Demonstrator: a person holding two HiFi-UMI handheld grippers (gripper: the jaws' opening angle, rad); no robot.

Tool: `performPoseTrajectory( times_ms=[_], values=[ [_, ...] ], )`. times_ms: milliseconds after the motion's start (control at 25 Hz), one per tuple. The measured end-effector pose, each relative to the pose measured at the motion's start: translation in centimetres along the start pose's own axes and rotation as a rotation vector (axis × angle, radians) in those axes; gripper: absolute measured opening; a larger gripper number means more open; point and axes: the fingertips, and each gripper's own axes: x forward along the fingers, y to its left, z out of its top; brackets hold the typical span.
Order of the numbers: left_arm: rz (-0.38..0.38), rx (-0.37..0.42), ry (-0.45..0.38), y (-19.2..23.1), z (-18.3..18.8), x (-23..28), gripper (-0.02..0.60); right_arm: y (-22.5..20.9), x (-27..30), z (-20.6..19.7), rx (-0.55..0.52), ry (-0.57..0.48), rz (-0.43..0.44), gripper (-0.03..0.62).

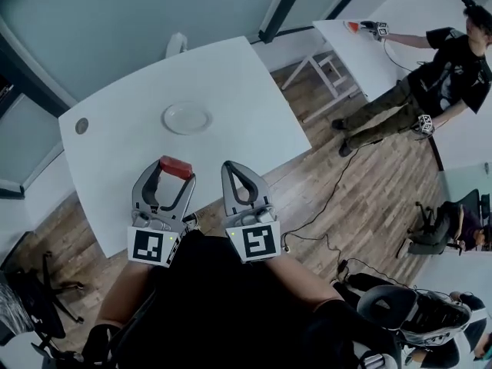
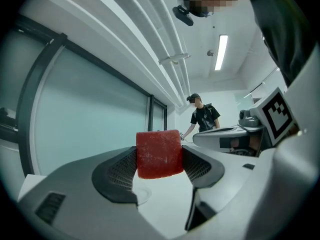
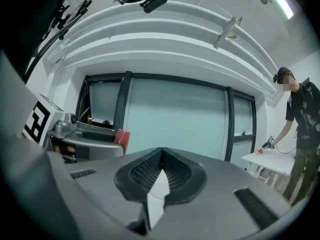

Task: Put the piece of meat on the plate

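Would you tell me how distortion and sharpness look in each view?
Head view: evenly lit, wide-angle bend at the edges, plate sharp. Left gripper view: strong fisheye with dark corners, piece of meat crisp. Right gripper view: same fisheye, ceiling beams bowed.

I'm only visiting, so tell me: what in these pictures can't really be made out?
A small round thing near the edge of the table, head view: too small to identify.
The piece of meat, left gripper view: the jaws of the left gripper cover its sides, and its far face is turned away.
A red item on the far table beside another person, head view: too small to name.
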Motion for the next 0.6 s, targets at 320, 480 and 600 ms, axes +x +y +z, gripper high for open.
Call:
performPoseTrajectory(
  times_ms=[320,480,600],
  values=[
    [-0.005,-0.016,0.051,1.7,-1.4,3.4,0.284,-2.5,4.1,-0.8,0.010,0.025,-0.010,0.003],
    [0.033,-0.027,0.121,2.4,-2.8,5.1,0.284,-4.0,6.4,-2.1,0.024,0.051,0.027,0.003],
    [0.068,-0.021,0.130,3.3,-3.5,7.0,0.284,-5.1,8.5,-2.7,0.032,0.054,0.071,0.003]
  ],
)
